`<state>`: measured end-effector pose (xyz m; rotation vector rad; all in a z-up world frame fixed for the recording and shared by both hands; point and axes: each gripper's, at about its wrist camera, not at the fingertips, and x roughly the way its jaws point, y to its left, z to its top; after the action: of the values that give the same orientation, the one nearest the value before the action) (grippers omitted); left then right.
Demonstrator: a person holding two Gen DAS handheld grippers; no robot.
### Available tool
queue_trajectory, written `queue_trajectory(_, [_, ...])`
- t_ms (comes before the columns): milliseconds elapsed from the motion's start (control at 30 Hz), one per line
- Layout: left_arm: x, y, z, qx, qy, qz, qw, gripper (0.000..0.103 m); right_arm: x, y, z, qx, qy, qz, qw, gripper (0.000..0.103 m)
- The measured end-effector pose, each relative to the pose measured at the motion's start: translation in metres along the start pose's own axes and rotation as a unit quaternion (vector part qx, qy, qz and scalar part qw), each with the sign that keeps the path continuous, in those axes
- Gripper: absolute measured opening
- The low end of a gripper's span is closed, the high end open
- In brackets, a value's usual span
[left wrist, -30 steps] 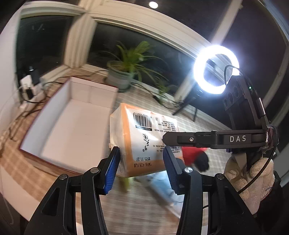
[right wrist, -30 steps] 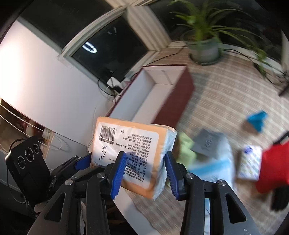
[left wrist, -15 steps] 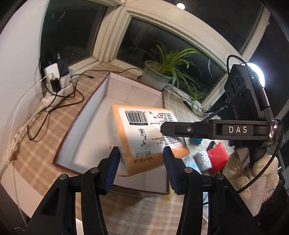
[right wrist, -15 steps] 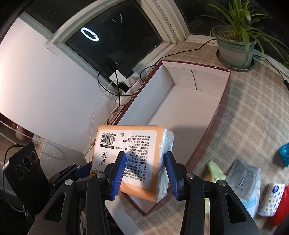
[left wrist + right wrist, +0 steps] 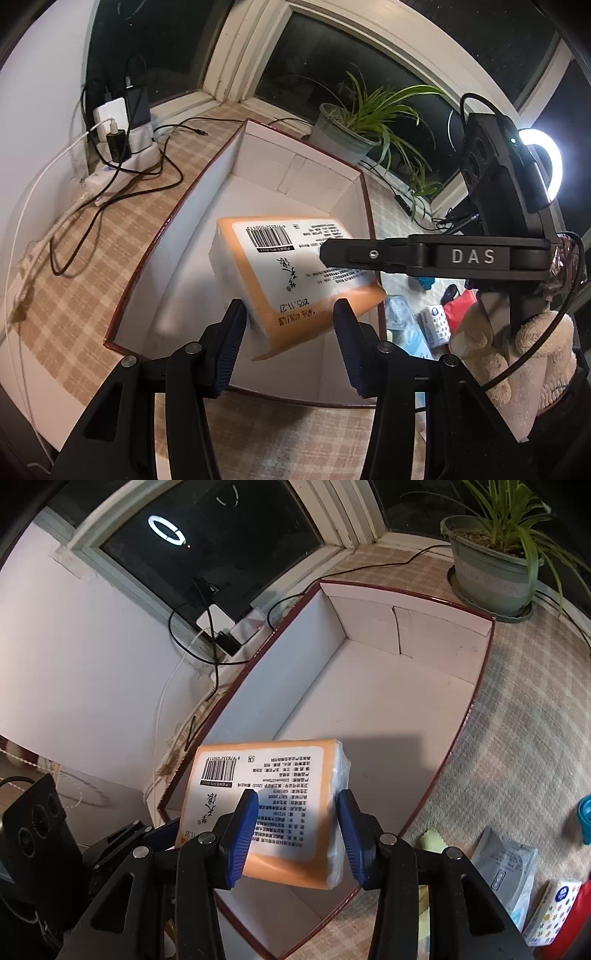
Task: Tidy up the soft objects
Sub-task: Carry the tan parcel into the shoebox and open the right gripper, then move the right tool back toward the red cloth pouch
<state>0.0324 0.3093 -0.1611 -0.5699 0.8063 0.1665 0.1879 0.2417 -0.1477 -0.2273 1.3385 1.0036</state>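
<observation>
An orange tissue pack with a white barcode label hangs tilted above the white inside of a dark-red open box. My left gripper is shut on its near end, blue pads on both sides. In the right wrist view the tissue pack sits between the blue pads of my right gripper, which is shut on it over the box. The right gripper's upper finger lies across the pack's top in the left wrist view; its other finger is hidden.
A potted plant stands behind the box. A power strip with chargers and cables lies left of it. On the checked cloth to the right lie a grey pouch, a small patterned tissue pack, a green cloth and a red item.
Both grippers carried the tissue pack from above the loose items on the cloth across to the box and lower over it. The grip on the pack is unchanged.
</observation>
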Motion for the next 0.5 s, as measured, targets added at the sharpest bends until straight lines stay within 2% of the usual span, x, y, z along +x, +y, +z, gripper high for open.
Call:
queue_trajectory(300, [-0.003, 0.007, 0.002, -0.006, -0.007, 0.02, 0.9998, 0.046, -0.004, 0.005, 0.001, -0.015, -0.01, -0.016, 1.0, 0.041])
queue_trajectory(500, [-0.02, 0.003, 0.001, -0.003, -0.027, 0.025, 0.9993, 0.046, -0.041, 0.028, -0.019, -0.077, -0.065, -0.085, 0.991, 0.047])
